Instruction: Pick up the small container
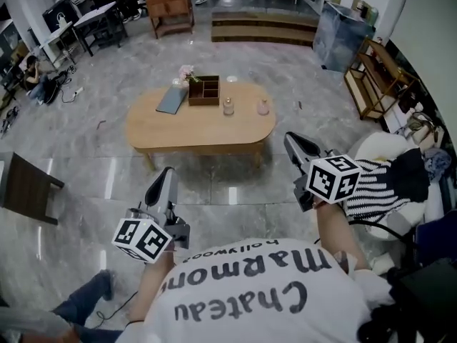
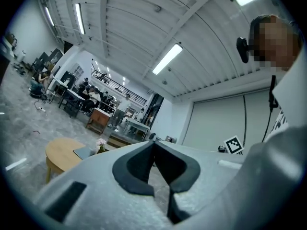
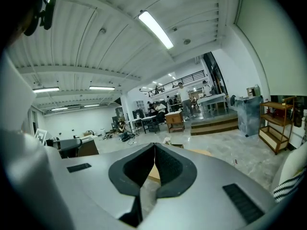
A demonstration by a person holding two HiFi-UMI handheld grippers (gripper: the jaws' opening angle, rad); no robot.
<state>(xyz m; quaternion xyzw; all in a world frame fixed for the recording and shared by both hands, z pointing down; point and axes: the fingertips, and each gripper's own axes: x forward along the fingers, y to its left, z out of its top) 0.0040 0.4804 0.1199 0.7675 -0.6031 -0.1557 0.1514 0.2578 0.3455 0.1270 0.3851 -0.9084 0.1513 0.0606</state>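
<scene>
While the oval table (image 1: 200, 131) fills the upper middle of the head view, the left gripper (image 1: 167, 171) at lower left and the right gripper (image 1: 291, 140) at right hang apart from it, jaws pressed together on nothing. A wooden box (image 1: 203, 91) stands at the table's top edge. The small container (image 1: 228, 106) is just right of the box, with a pinkish jar (image 1: 263, 108) further right.

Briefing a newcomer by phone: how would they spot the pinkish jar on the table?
Find the oval wooden coffee table. Two small jars stand right of its divided wooden box. Yours is the pinkish jar, nearest the table's right end; the clear jar stands beside the box.
</scene>
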